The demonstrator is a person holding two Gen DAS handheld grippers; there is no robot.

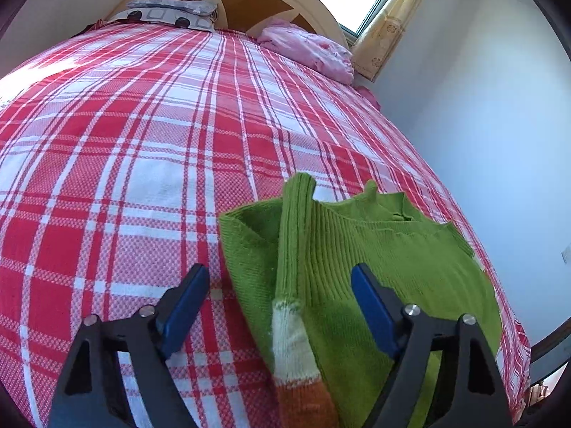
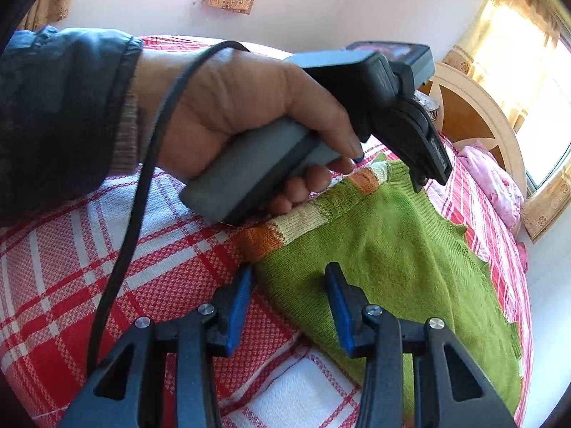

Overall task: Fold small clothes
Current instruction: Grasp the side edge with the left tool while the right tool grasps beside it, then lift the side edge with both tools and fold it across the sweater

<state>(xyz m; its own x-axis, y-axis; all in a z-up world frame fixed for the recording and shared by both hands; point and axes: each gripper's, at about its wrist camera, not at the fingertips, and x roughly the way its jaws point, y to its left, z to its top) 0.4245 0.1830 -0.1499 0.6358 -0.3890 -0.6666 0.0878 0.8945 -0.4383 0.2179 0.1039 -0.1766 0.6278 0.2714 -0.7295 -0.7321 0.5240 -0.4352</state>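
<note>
Jaws of the left gripper (image 1: 280, 294) are standing wide apart, and we are seeing a folded sleeve (image 1: 291, 249) of the green sweater (image 1: 392, 249) lying between the blue pads without either pad pressing on it. Jaws of the right gripper (image 2: 289, 294) are standing narrower but still parted, straddling the sweater's near edge, again with no pad squeezing the knit. We are noting the sweater lying flat on the bed, on the red-and-white plaid cover (image 1: 142, 164), close to the bed's right-hand edge by the wall. Its sleeve is ending in a cream and orange cuff (image 1: 296, 356) that is pointing toward the left camera. In the right wrist view we are seeing the person's left hand (image 2: 232, 107), in a dark sleeve, gripping the grey handle of the left gripper above the cuff. A pink bundle (image 1: 307, 50) and a patterned pillow (image 1: 171, 12) are sitting by the headboard.
</note>
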